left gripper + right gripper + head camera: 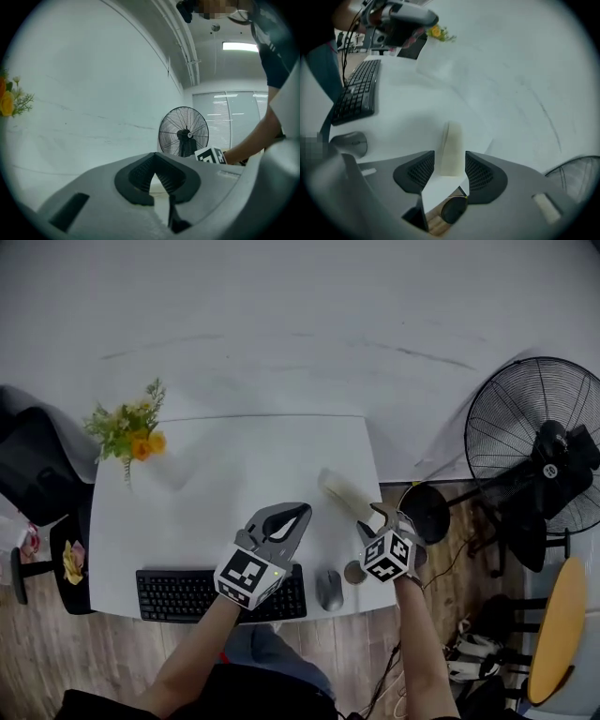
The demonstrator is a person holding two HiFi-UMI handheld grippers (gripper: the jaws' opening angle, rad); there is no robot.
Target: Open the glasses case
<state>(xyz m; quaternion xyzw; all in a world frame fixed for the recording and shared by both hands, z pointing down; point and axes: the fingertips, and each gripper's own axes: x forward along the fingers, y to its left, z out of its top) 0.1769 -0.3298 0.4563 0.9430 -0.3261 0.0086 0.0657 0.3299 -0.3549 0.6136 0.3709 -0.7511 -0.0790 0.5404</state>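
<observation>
- white desk against a pale wall, wooden floor around it: we look steeply down from the head view at a workspace with two hand-held grippers.
- we see the glasses case, cream-coloured and oblong, lying flat on the desk near its right edge, angled toward the far side. its lid looks closed.
- our right gripper points down at the case's near end from the desk's right edge. in the right gripper view its jaws stand apart, released, and the near end of the case shows between the two dark pads. a sliver of desk shows on the left side of the case, and we see no pad pressing on it.
- our left gripper is over the middle of the desk, just beyond the keyboard. its fingertips are clenched together on nothing, and the left gripper view shows only wall and desk in the gap behind the tips.
- a grey mouse sits just right of the keyboard, near the right gripper's marker cube.
- a spray of yellow flowers stands at the desk's far left corner, well apart from the case.
- a black pedestal fan stands on the floor to the right of the desk.
</observation>
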